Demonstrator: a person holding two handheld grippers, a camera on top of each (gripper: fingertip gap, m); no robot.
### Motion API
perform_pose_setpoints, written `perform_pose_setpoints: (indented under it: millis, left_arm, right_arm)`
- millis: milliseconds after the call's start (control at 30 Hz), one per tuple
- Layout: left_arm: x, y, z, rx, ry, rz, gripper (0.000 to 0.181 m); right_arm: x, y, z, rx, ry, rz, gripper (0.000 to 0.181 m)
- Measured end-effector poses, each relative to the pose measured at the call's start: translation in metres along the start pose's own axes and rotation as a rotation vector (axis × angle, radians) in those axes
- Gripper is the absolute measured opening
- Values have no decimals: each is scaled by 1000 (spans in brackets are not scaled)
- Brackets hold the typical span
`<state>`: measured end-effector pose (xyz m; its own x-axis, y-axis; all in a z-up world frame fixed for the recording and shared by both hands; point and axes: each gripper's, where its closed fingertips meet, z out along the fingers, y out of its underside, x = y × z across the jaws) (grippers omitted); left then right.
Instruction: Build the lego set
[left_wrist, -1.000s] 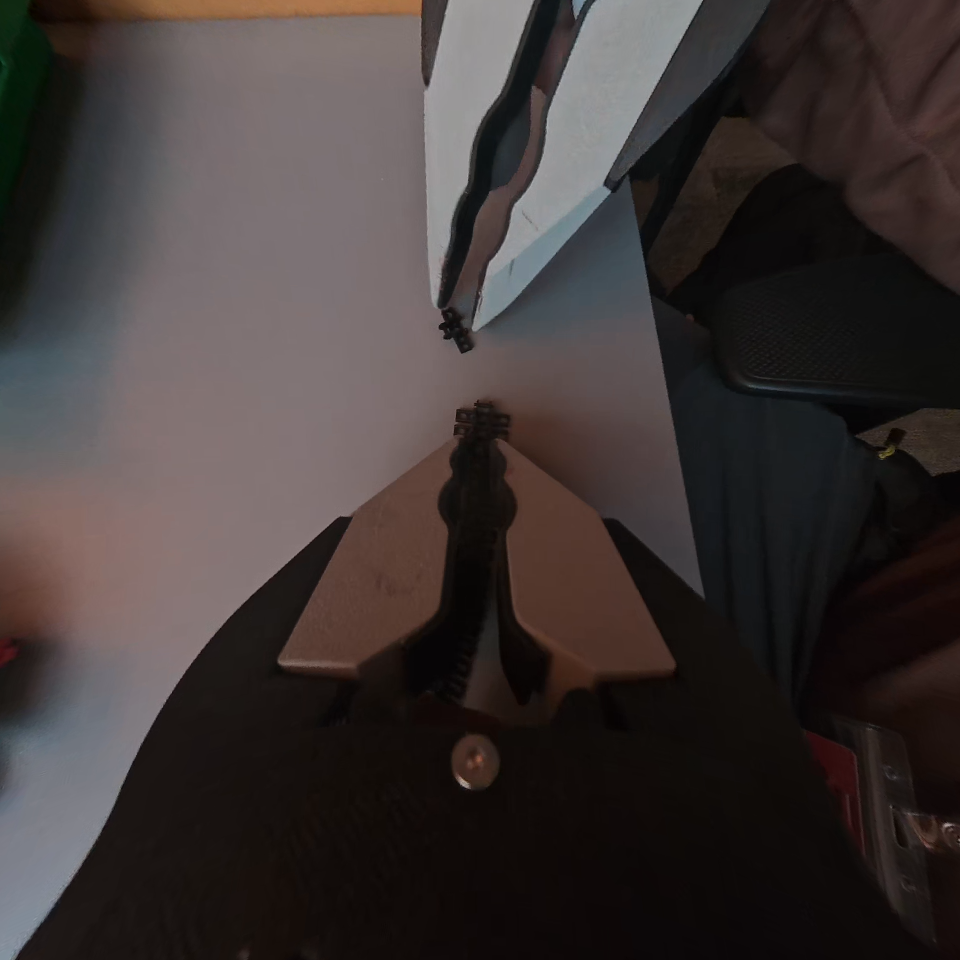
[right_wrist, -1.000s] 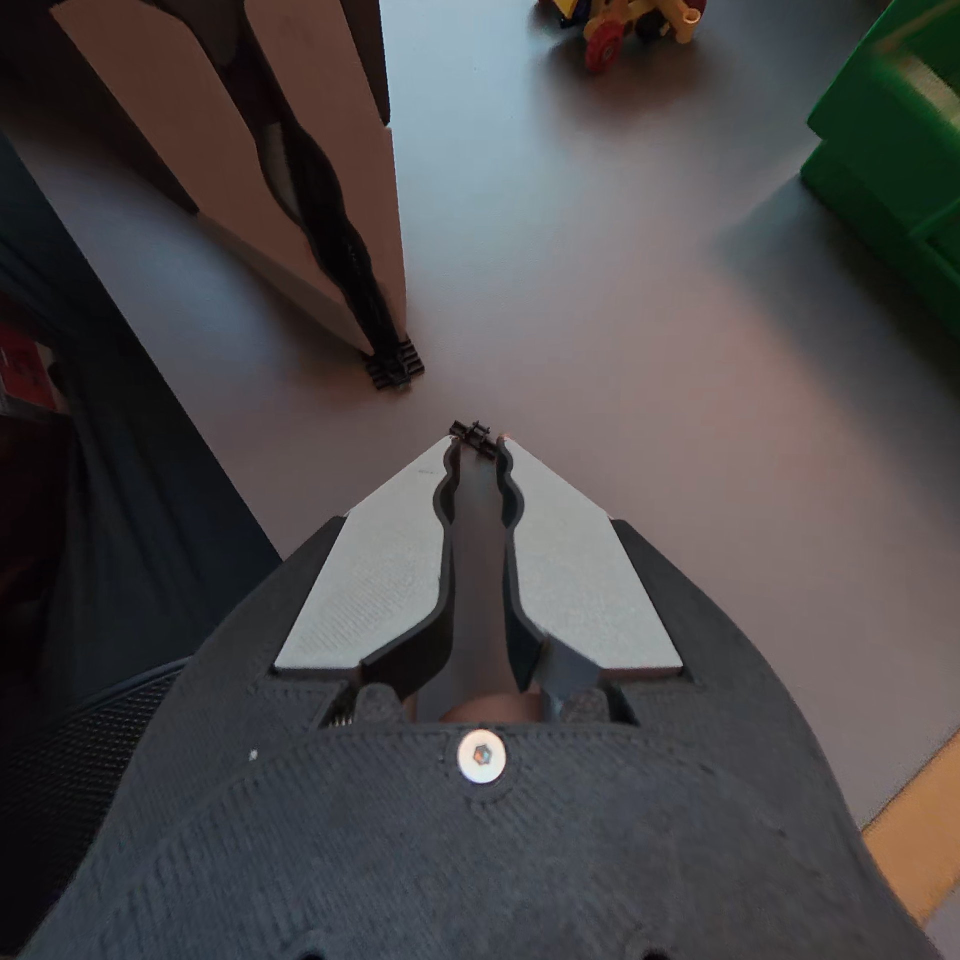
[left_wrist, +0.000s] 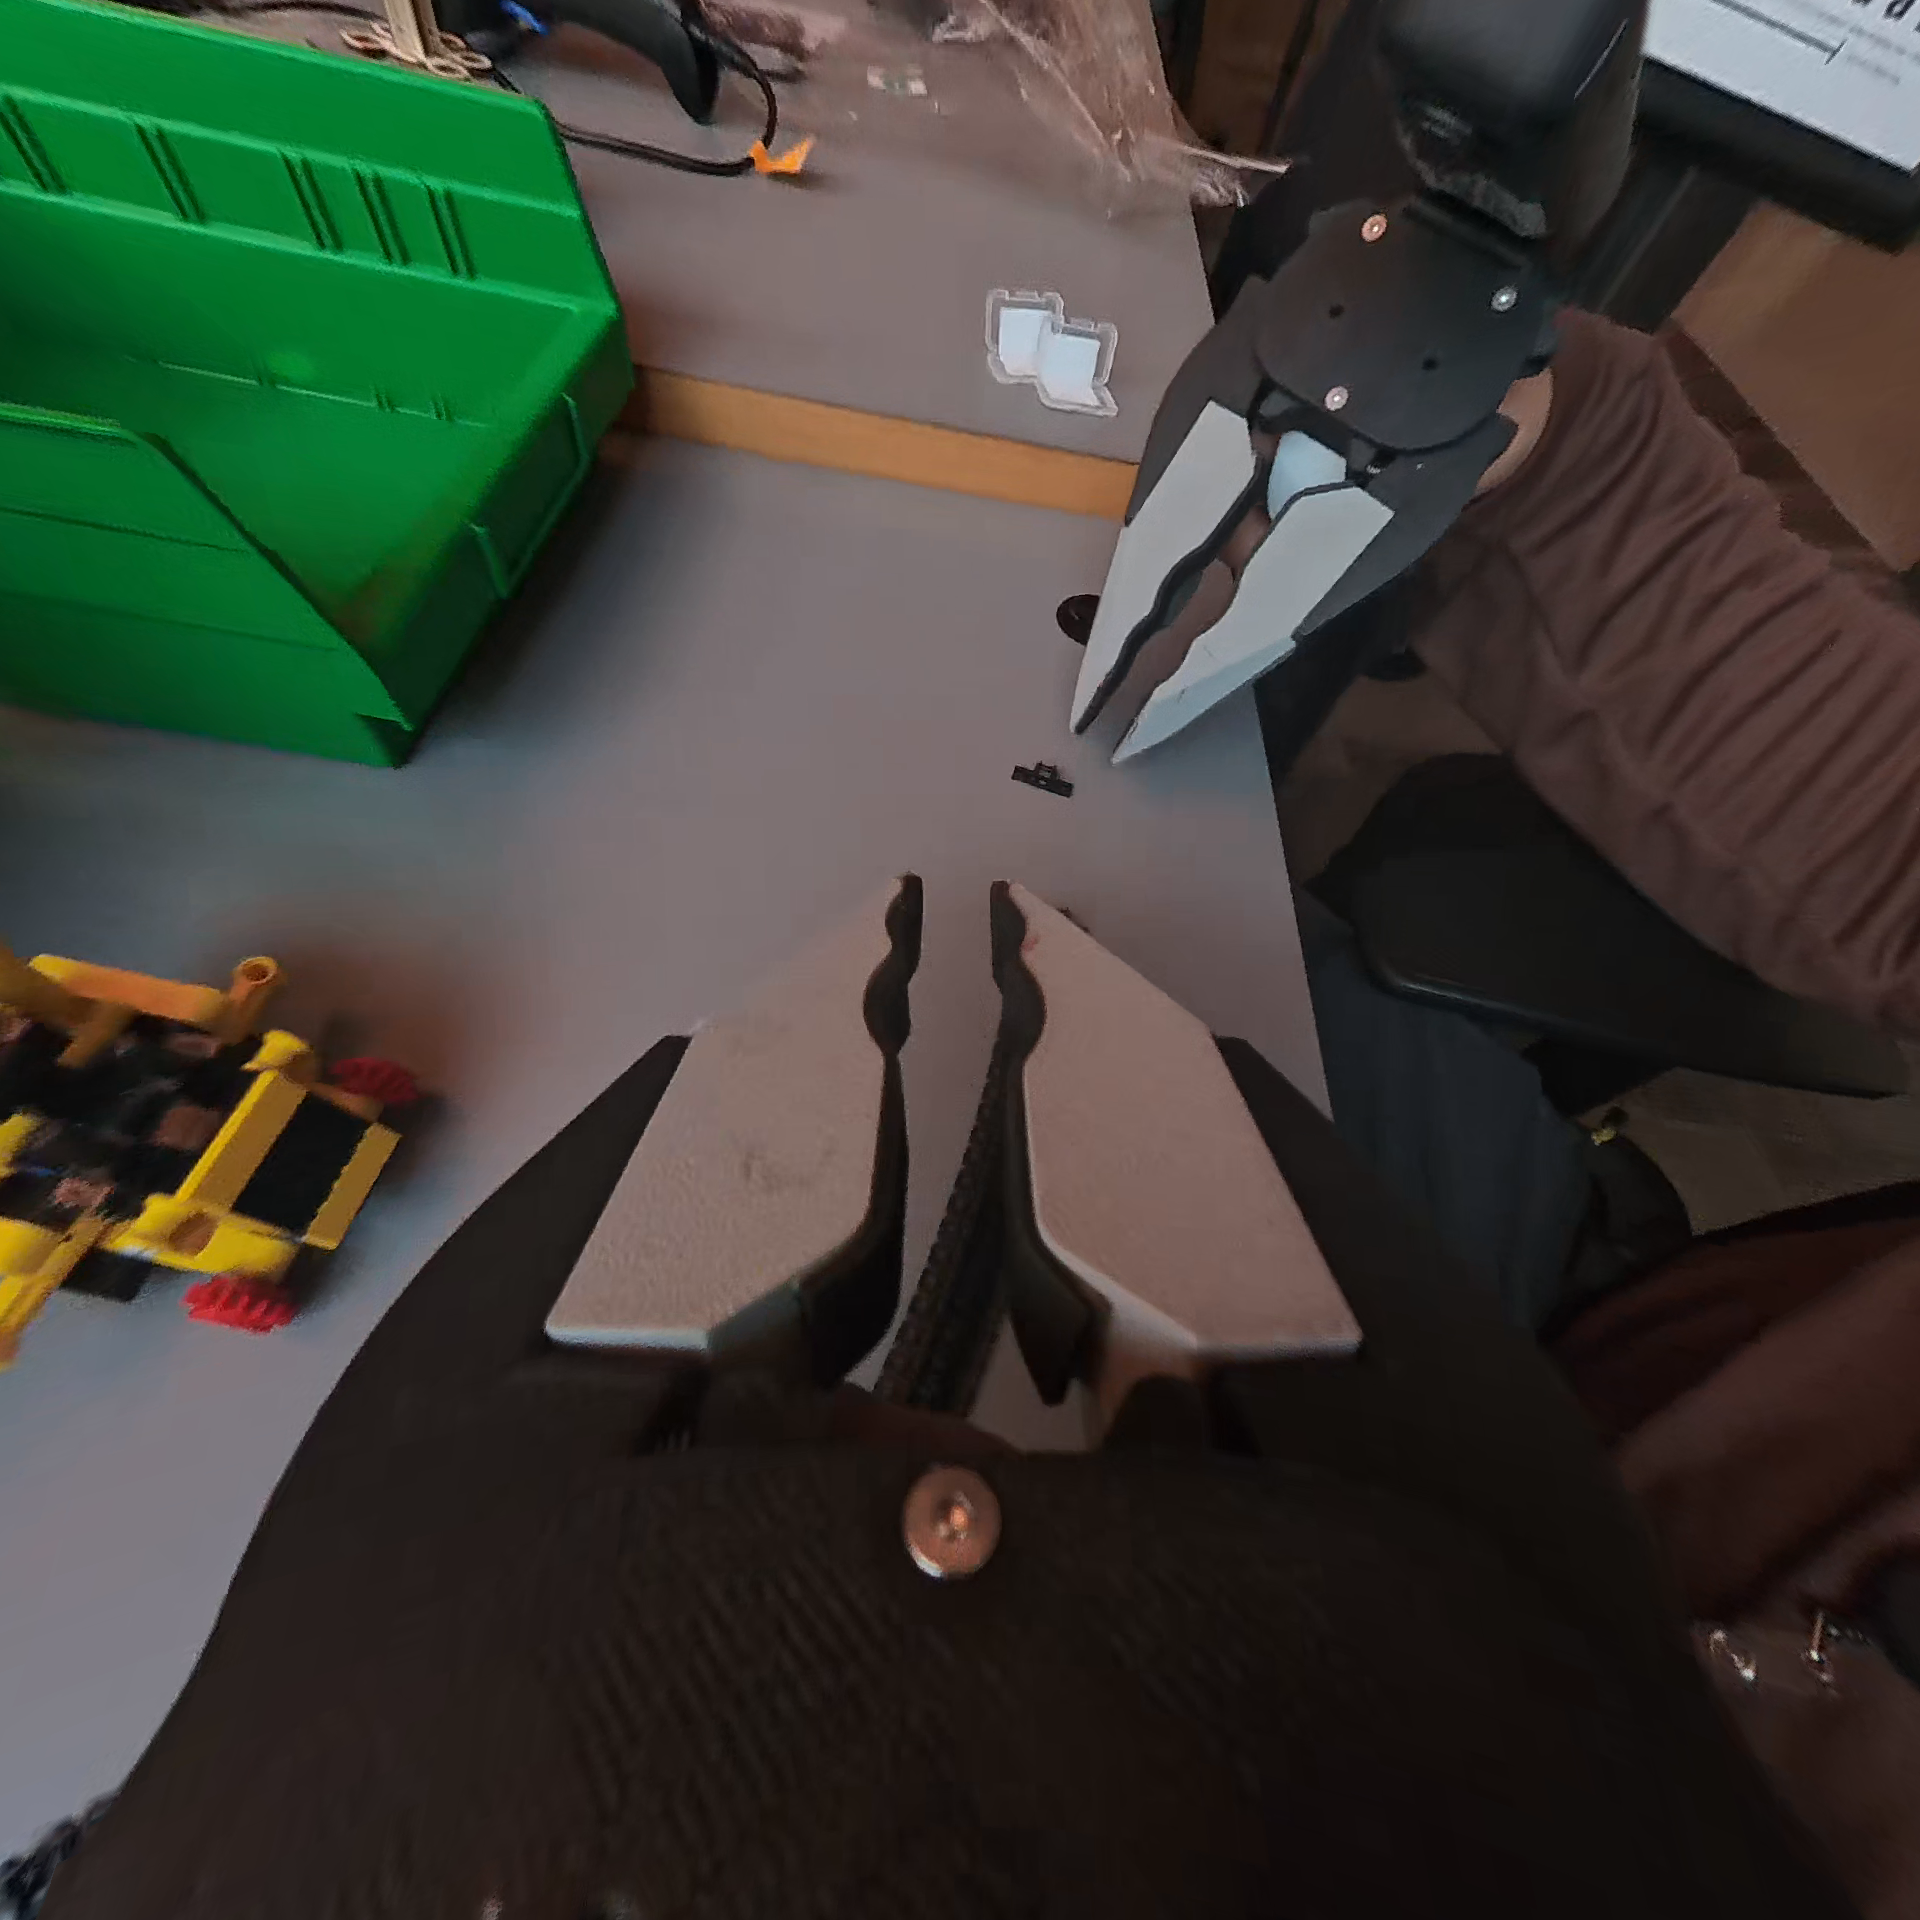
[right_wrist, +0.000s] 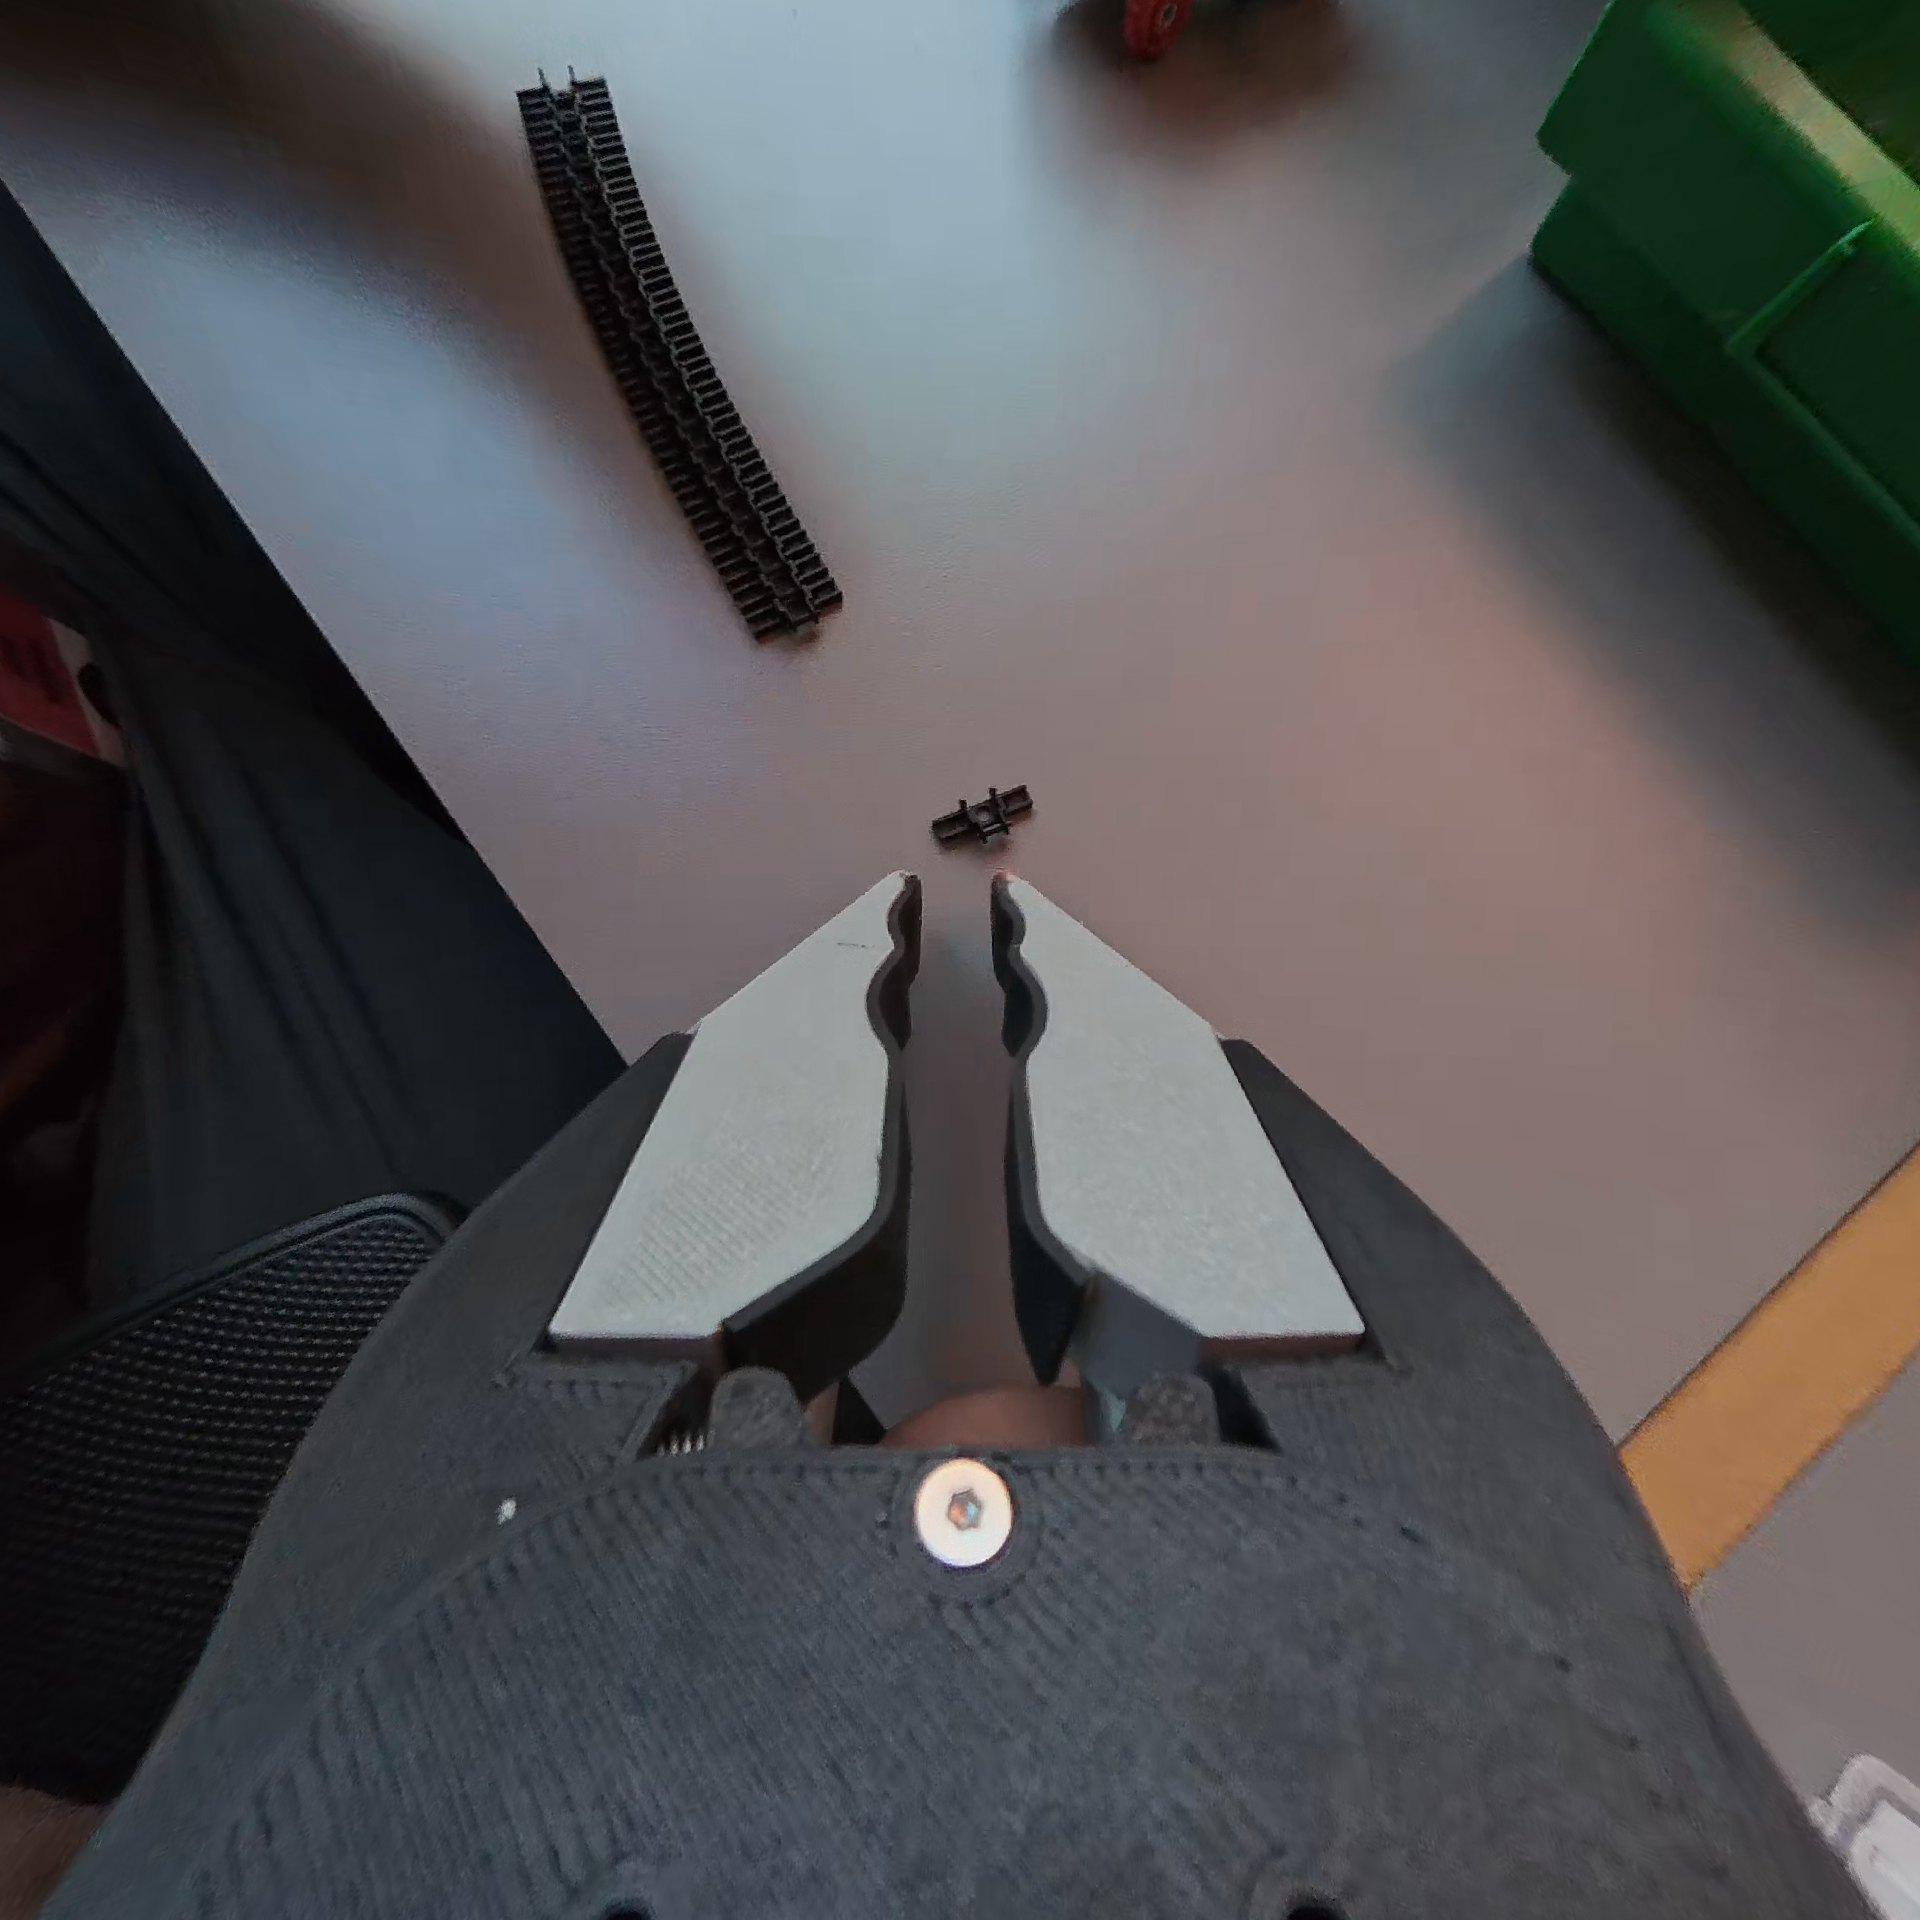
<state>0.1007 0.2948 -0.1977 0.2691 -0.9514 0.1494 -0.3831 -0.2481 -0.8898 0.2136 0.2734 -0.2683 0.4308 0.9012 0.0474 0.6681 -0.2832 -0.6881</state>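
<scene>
The left gripper (left_wrist: 954, 883) is seen held above the grey table top (left_wrist: 675, 727) with its two fingers a little apart. Nothing is held between the tips. A long black toothed lego track strip (right_wrist: 675, 353) is seen lying flat on the table in the right wrist view, gently curved. In the left wrist view part of this strip (left_wrist: 961, 1226) is seen under the gap between the left fingers.

The right gripper (right_wrist: 954, 883) is also held a little open, and nothing is gripped by it. One small black lego track link (right_wrist: 984, 817) is seen lying on the table just past its tips, not touched by them. The same link (left_wrist: 1042, 776) is seen in the left wrist view, between the two grippers and near the right gripper (left_wrist: 1099, 736).

A yellow and black lego vehicle with red gears (left_wrist: 187, 1143) is set on the table to the left. A big green plastic bin (left_wrist: 291, 395) is placed farther back.
</scene>
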Motion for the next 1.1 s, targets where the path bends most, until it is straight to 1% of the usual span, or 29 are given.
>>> perform_pose_setpoints:
  millis: [100,167,300,400,533,667,767,867,967,1100]
  left_arm:
    - [-10,5,-15,2,-33,-2,10]
    - [-17,10,-21,-7,-52,-16,9]
    - [-19,9,-22,2,-60,-23,9]
    - [-17,11,-19,-12,-66,-3,9]
    - [-7,20,-7,-64,-32,34,9]
    - [11,31,14,-138,29,83,8]
    - [16,40,31,-228,24,155,9]
    - [22,47,46,-296,49,198,12]
    - [23,53,58,-343,59,211,13]
    - [26,57,65,-370,75,222,12]
  right_arm:
    - [6,-2,-2,20,28,-2,9]
    - [9,-4,-2,33,40,1,8]
    - [19,-11,-1,67,85,-5,6]
    - [15,-15,1,89,68,-24,6]
    - [9,-12,6,79,39,-49,8]
    - [10,-14,7,110,14,-21,9]
    - [9,-10,8,102,8,-24,9]
    - [12,-8,10,86,27,-35,10]
    - [9,-6,14,85,4,-47,10]
    - [6,-5,14,73,-19,-47,9]
